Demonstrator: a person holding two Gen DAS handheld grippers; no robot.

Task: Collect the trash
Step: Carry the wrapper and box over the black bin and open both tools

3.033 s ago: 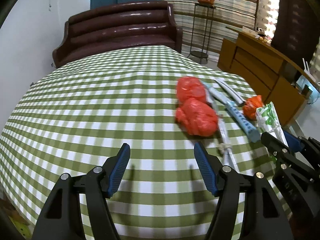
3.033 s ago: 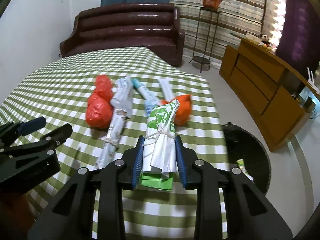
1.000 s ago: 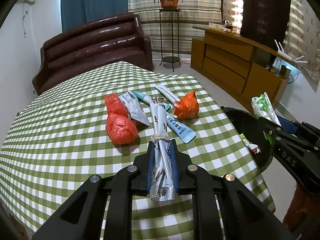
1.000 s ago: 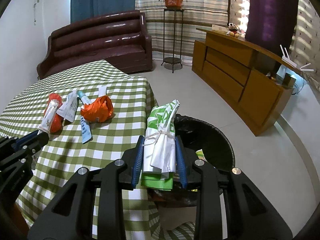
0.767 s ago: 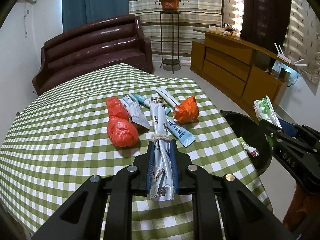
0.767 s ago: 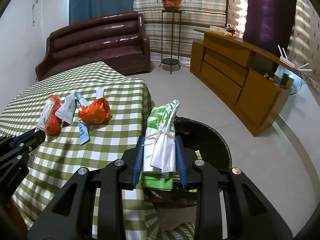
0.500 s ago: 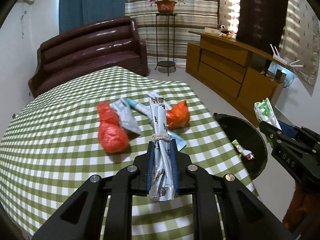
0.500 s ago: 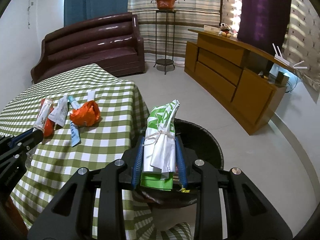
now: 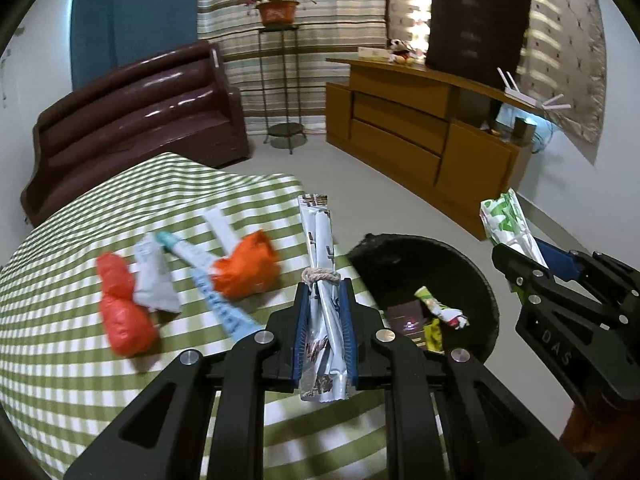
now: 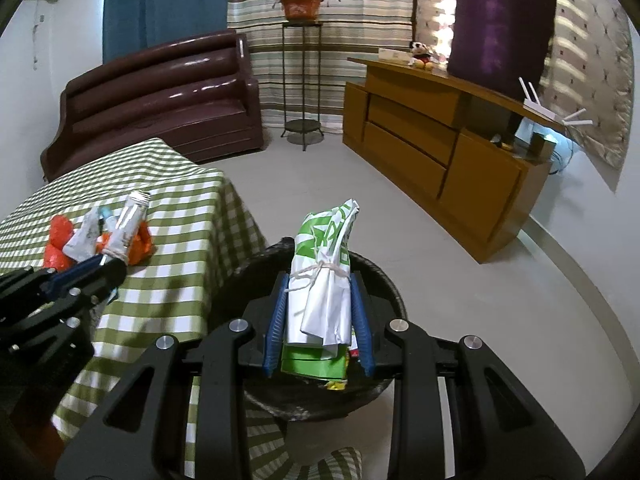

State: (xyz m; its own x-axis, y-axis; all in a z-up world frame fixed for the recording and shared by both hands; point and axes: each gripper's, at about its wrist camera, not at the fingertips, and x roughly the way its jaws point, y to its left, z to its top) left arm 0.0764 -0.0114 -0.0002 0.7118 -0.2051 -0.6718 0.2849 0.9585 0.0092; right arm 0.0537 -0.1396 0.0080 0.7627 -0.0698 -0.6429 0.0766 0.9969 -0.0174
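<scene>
My left gripper [image 9: 322, 316] is shut on a silver wrapper bundle [image 9: 320, 256] tied with string, held above the table's right edge next to the black trash bin [image 9: 476, 276]. My right gripper [image 10: 319, 312] is shut on a green and white wrapper bundle [image 10: 324, 264], held right over the bin [image 10: 384, 280]. The bin holds a few wrappers [image 9: 438, 310]. On the checked tablecloth [image 9: 60, 352] lie a red bag [image 9: 120, 304], an orange bag [image 9: 246, 268], a blue tube [image 9: 216, 300] and a white wrapper [image 9: 154, 280].
A brown sofa [image 9: 132, 108] stands behind the table. A wooden sideboard [image 9: 424, 132] runs along the right wall. A plant stand [image 9: 280, 80] is by the striped curtain. Grey floor [image 10: 500, 288] lies around the bin.
Both grippers have swung right, off the table towards the bin. The right gripper now hangs over the bin opening. The left bundle has come to the table's edge.
</scene>
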